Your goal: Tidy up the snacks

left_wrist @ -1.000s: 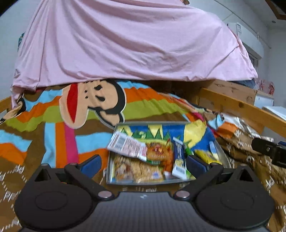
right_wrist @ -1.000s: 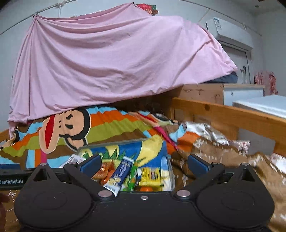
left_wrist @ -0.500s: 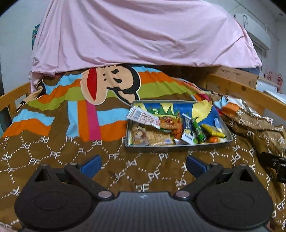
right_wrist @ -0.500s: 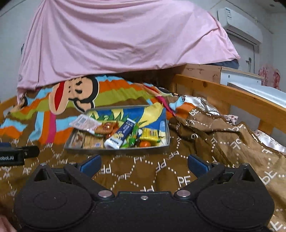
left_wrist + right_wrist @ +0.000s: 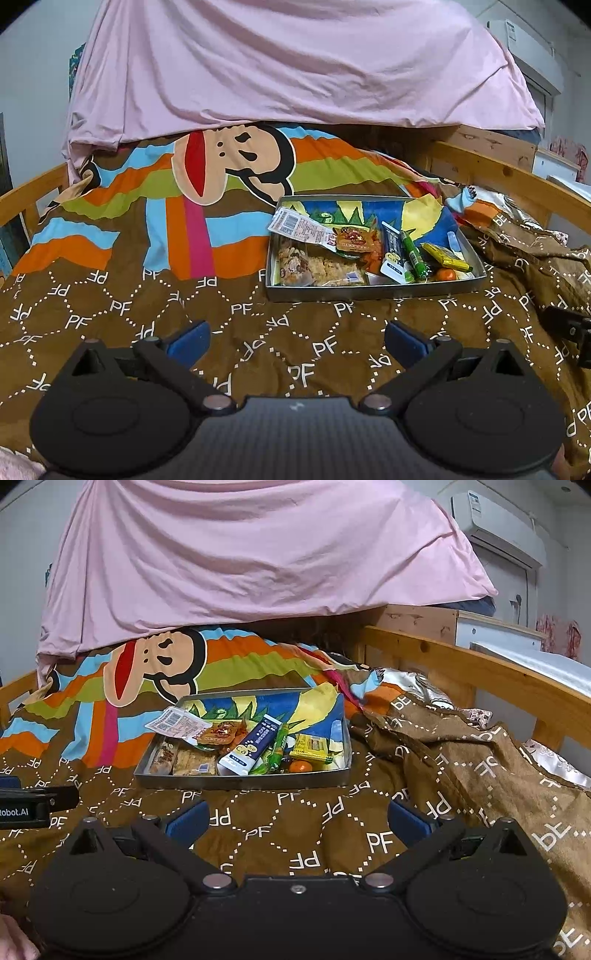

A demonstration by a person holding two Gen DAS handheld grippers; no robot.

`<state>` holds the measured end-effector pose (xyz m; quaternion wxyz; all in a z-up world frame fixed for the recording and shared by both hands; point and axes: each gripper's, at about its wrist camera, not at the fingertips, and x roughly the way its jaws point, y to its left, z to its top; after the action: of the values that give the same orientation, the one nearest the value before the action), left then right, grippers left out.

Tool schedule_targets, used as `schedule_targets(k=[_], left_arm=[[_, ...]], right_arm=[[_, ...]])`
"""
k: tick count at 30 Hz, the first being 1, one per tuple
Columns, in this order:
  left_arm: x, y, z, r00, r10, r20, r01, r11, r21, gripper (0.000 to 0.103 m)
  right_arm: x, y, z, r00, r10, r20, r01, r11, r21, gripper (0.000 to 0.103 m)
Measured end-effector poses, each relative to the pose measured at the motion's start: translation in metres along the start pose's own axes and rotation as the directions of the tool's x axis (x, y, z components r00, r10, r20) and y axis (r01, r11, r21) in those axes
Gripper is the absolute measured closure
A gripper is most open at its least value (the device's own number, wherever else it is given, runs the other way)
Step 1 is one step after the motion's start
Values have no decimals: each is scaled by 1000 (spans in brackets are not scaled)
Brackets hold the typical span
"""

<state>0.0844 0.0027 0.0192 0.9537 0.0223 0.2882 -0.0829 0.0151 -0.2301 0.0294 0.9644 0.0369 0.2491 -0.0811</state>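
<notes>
Left gripper (image 5: 297,339) wide apart, blue pads empty, hovering over the brown PF-print blanket (image 5: 258,354), well short of the tray. Right gripper (image 5: 297,818) also spread wide, nothing between the pads, same blanket under it, tray ahead and slightly left. Each gripper shows at the edge of the other's view: right one at the right edge of the left wrist view, left one at the left edge of the right wrist view.

Metal tray (image 5: 240,780) sits flat on the bed, snacks piled inside. White barcode packet (image 5: 177,722) hangs over the tray's far left rim. Rice-cracker packs (image 5: 184,762) in the near left corner. Orange-red packet (image 5: 221,733) behind them. Blue-and-white stick pack (image 5: 251,747) lies diagonal mid-tray, green stick (image 5: 277,747) just beside it on the right. Yellow packet (image 5: 310,748) near the right wall, small orange fruit (image 5: 299,766) by the front wall.

Pink sheet (image 5: 240,554) drapes over the far end. Cartoon monkey blanket (image 5: 162,661) lies behind the tray. Wooden bed rail (image 5: 480,668) runs along the right.
</notes>
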Motion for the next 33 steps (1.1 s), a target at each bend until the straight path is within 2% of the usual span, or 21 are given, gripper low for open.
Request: schedule_targets(k=[33], left_arm=[[3,0,0,1000,13,-24,-13,1000,-1,0]], right_arm=[[4,1,-1,1000,-1,-5,1,1000,-5,1]])
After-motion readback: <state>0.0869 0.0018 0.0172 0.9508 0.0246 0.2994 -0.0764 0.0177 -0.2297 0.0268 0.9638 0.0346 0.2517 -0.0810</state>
